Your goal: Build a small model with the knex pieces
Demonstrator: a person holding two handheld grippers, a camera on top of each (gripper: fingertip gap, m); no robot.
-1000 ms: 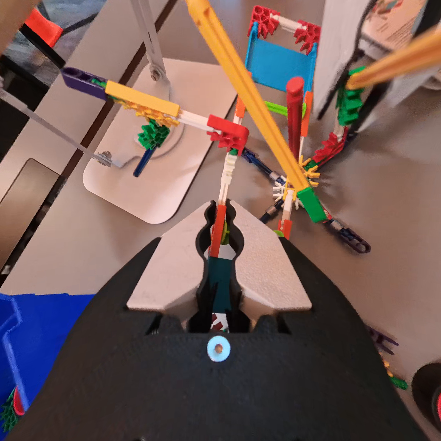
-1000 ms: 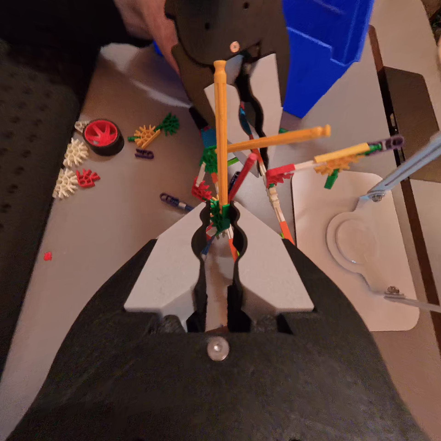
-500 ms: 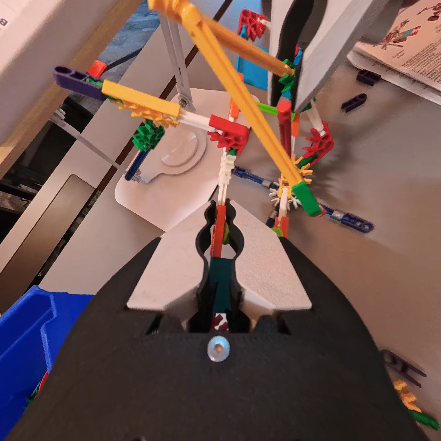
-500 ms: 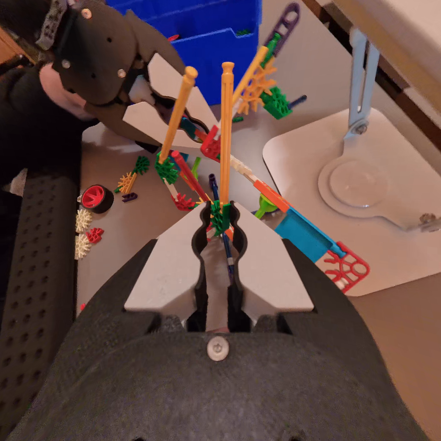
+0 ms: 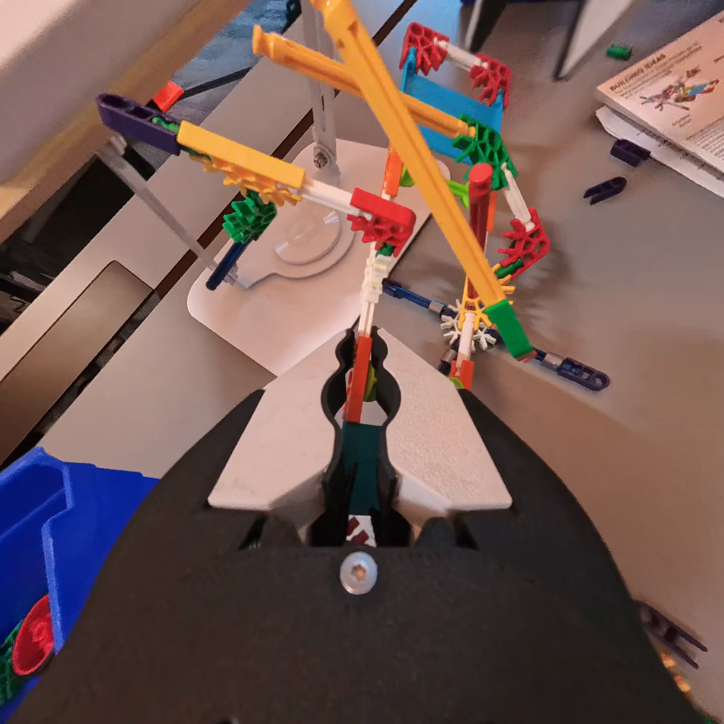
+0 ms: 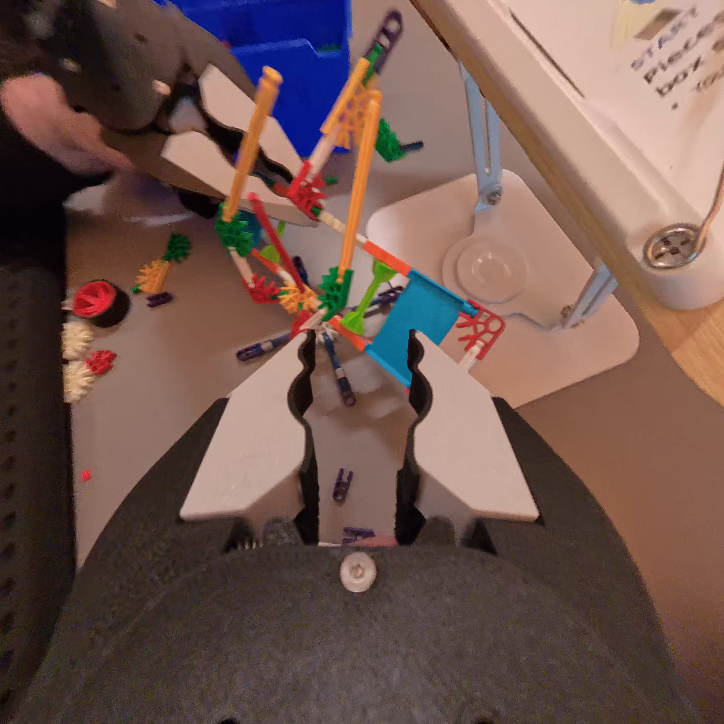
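1. Left wrist view: left gripper (image 5: 362, 344) pinched tight on the orange rod (image 5: 360, 376) at the near end of the rod-and-connector model (image 5: 391, 219), over the grey table (image 5: 587, 489).
2. Right gripper (image 6: 360, 337) spread wide, gripping nothing, fingertips just beside the model's blue panel (image 6: 419, 313).
3. Many pieces already joined; loose connectors and a red wheel (image 6: 98, 301) lying apart on the table, more in the blue bin (image 5: 35, 509).
4. Rod's lower end hidden between the jaws; right wrist view blurred; fingertip-to-panel contact and the model's footing impossible to tell.
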